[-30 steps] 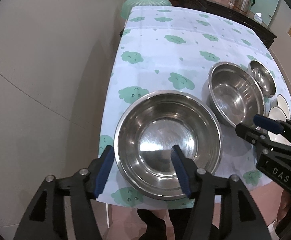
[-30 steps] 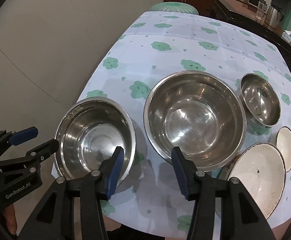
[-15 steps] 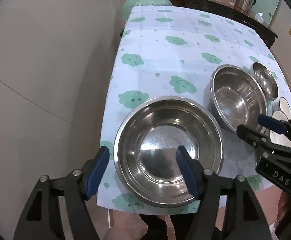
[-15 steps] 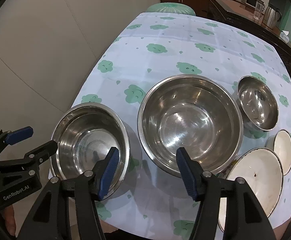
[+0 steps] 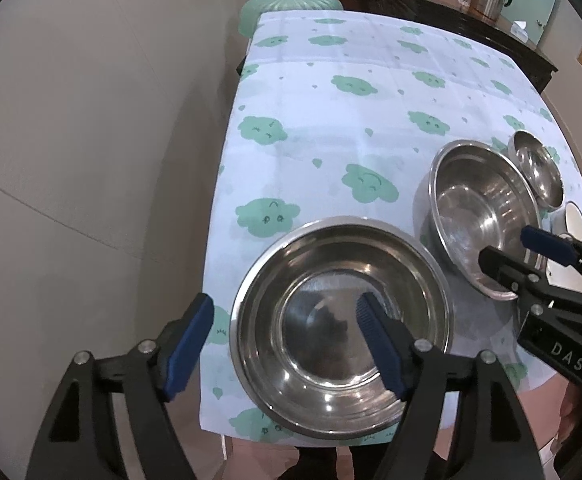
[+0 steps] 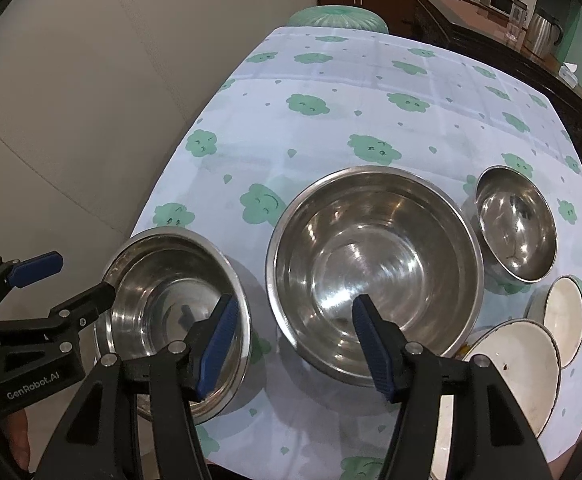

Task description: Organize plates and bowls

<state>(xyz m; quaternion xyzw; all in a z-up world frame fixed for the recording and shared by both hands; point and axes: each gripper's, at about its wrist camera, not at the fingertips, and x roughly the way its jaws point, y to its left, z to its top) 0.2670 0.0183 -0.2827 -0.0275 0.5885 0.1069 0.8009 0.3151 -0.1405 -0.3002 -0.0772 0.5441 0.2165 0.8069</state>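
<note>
A steel bowl (image 5: 311, 360) stands at the table's near left corner. My left gripper (image 5: 287, 340) hangs over its left rim with the jaws opening: one finger is outside the bowl, the other inside, and neither pad touches it. In the right wrist view the same bowl (image 6: 163, 300) sits left of a larger steel bowl (image 6: 375, 260), a small steel bowl (image 6: 515, 224), a large white plate (image 6: 511, 372) and a small white dish (image 6: 565, 316). My right gripper (image 6: 295, 340) is open above the gap between the two bigger bowls, holding nothing.
A tablecloth (image 6: 331, 120) with green clouds covers the table, and the dishes line its near edge. A green stool (image 5: 291, 4) stands at the far end. A dark sideboard (image 6: 471, 36) with a kettle (image 6: 543, 32) runs along the right. A bare wall lies to the left.
Both grippers' jaws have spread wider. The left gripper's outer finger has come away from the bowl's left rim, and the bowl now sits a little lower in its view.
</note>
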